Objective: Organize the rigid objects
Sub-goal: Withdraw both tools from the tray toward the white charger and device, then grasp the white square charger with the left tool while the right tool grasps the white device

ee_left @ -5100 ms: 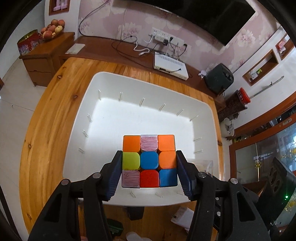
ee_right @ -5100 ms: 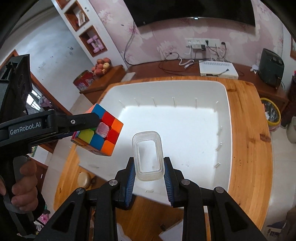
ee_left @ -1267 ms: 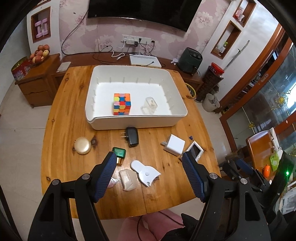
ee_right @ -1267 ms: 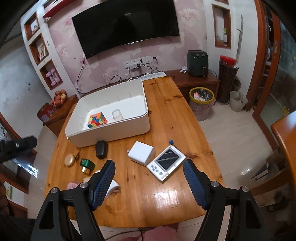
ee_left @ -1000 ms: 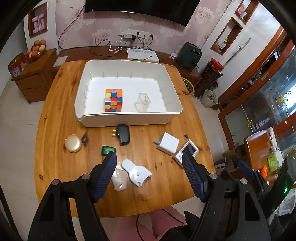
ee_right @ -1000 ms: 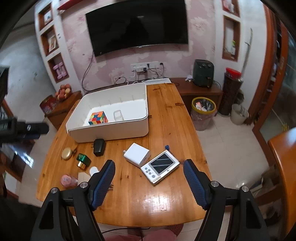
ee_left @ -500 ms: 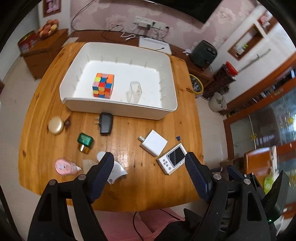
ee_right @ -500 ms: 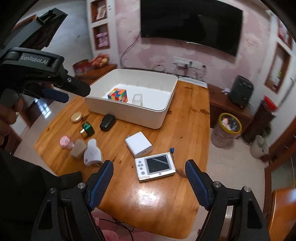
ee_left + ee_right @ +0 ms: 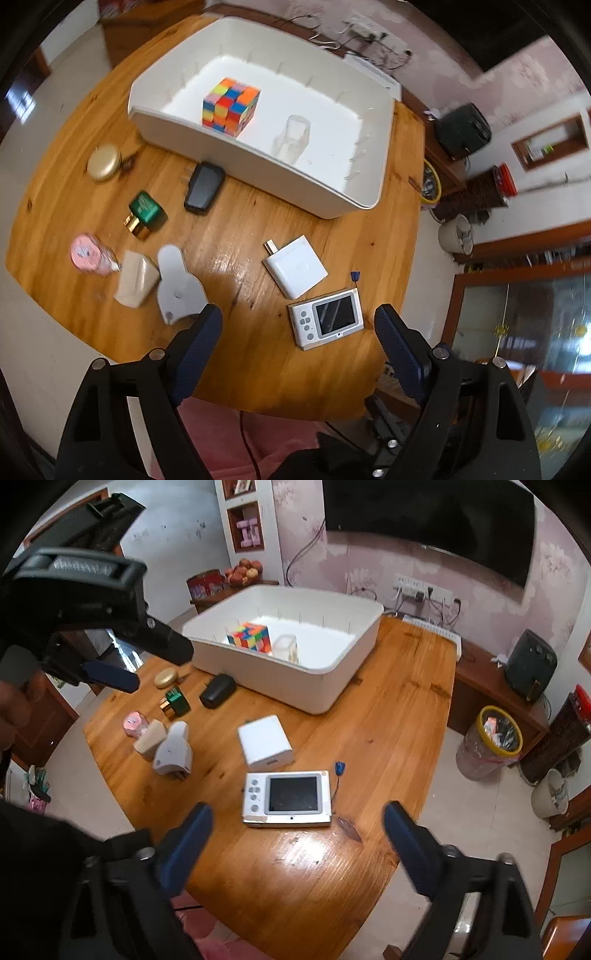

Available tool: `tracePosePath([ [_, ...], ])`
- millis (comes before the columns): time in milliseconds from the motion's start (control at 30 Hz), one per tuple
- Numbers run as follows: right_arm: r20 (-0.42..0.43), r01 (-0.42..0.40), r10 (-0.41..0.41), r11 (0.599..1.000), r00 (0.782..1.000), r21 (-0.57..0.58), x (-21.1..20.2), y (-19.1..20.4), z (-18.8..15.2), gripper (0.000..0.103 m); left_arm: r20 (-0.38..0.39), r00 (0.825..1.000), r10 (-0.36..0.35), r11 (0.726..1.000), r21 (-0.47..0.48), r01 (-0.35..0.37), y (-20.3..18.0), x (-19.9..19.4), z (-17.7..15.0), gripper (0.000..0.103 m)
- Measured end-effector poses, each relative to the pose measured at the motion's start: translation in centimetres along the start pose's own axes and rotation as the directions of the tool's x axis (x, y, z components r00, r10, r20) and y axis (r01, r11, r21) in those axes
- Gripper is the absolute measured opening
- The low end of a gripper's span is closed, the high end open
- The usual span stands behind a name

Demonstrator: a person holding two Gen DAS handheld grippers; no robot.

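A white bin [image 9: 332, 199] [image 9: 325, 694] on the round wooden table holds a colour cube [image 9: 231, 107] [image 9: 251, 636] and a clear plastic box [image 9: 293, 138] [image 9: 286, 646]. On the table lie a white handheld device with a screen [image 9: 327, 319] [image 9: 288, 799], a white charger block [image 9: 295, 267] [image 9: 264, 742], a black adapter [image 9: 205, 188] [image 9: 218, 690], a green box [image 9: 146, 212] [image 9: 176, 701], a gold round case [image 9: 104, 161] [image 9: 165, 677], a pink item [image 9: 86, 254], a beige piece [image 9: 135, 278] and a grey plug [image 9: 177, 290] [image 9: 173, 751]. My left gripper [image 9: 299, 317] is open above the table's near edge. My right gripper [image 9: 297, 814] is open above the handheld device.
A waste bin with a yellow rim [image 9: 496, 738] stands on the floor to the right. A dark appliance [image 9: 532, 666] sits on the low cabinet behind the table. The left gripper's body [image 9: 92, 602] fills the upper left of the right wrist view.
Both grippers let go of the cube and the clear box, which now sit in the bin, and pulled back high over the table. In the last second both have tilted and shifted right.
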State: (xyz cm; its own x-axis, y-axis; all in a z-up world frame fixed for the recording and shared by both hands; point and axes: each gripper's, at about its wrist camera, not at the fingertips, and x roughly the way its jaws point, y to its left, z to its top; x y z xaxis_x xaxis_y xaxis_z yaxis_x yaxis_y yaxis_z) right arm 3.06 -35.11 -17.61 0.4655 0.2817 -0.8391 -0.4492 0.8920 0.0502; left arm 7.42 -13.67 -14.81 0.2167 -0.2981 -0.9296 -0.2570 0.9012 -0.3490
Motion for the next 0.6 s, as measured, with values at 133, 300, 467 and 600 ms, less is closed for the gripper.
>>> tracePosePath([
  [133, -0.025, -0.025, 0.025, 1.0, 0.999, 0.007, 1.6, -0.5, -0.3, 0.103, -0.03, 1.0, -0.001, 0.997, -0.078, -0.001, 0.2, 1.8, 0.4, 0.087],
  [300, -0.056, -0.042, 0.043, 0.999, 0.997, 0.013, 3.5, -0.5, -0.9, 0.103, -0.092, 0.995, -0.024, 0.986, -0.167, 0.009, 0.5, 4.2, 1.0, 0.088],
  [467, -0.054, -0.037, 0.033, 0.996, 0.998, -0.082, 5.2, 0.9, -1.5, 0.103, -0.134, 0.989, -0.056, 0.965, -0.26, 0.02, 1.5, 6.1, 1.5, 0.09],
  [600, -0.059, -0.045, 0.038, 0.992, 0.998, -0.12, 6.5, 1.3, -1.9, 0.103, -0.16, 0.983, -0.088, 0.938, -0.345, 0.028, 2.6, 7.7, 1.8, 0.09],
])
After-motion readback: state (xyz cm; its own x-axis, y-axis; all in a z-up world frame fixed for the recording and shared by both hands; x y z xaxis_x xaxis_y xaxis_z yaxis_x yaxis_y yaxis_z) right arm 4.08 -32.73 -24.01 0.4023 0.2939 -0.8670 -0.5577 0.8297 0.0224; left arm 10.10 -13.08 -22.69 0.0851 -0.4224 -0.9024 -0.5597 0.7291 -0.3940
